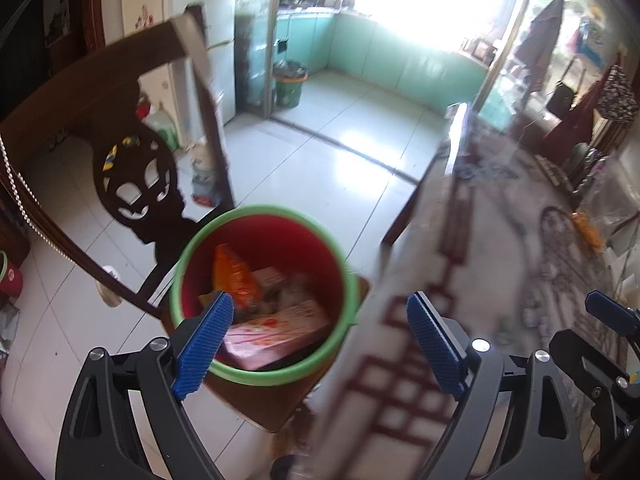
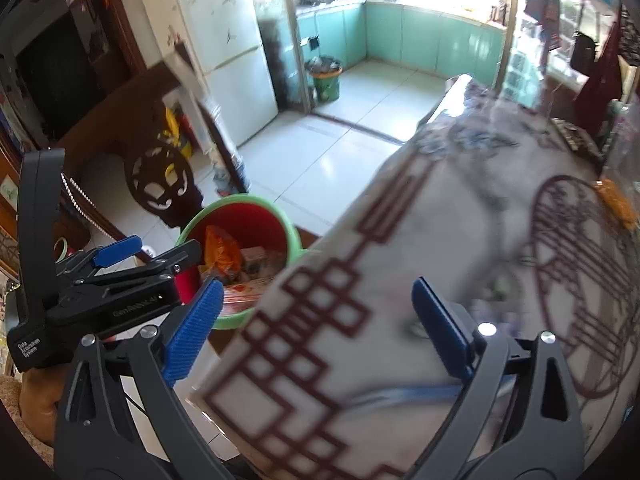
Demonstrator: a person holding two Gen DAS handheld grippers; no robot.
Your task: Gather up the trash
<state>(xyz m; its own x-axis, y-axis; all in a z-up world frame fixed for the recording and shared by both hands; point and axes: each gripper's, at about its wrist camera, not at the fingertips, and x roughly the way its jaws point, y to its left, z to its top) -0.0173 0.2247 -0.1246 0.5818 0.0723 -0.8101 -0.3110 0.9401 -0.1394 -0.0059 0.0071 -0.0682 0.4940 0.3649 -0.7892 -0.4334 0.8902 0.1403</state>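
A red bin with a green rim (image 1: 260, 213) stands on a brown seat beside the table and holds an orange wrapper (image 1: 234, 276), a pink box (image 1: 276, 332) and other packaging. My left gripper (image 1: 320, 304) hangs open above the bin's near rim and the table edge, with nothing between its blue pads. My right gripper (image 2: 316, 288) is open over the patterned tablecloth (image 2: 440, 220), also empty. In the right wrist view the left gripper (image 2: 160, 250) shows at the left, next to the bin (image 2: 240, 201). An orange scrap (image 2: 616, 200) lies at the table's far right.
A dark carved wooden chair (image 1: 132, 184) stands behind the bin. Pale tiled floor (image 1: 320, 160) runs to a kitchen doorway with a green bucket (image 1: 290, 84). A white fridge (image 2: 232, 40) is at the left, and clothes hang at the far right.
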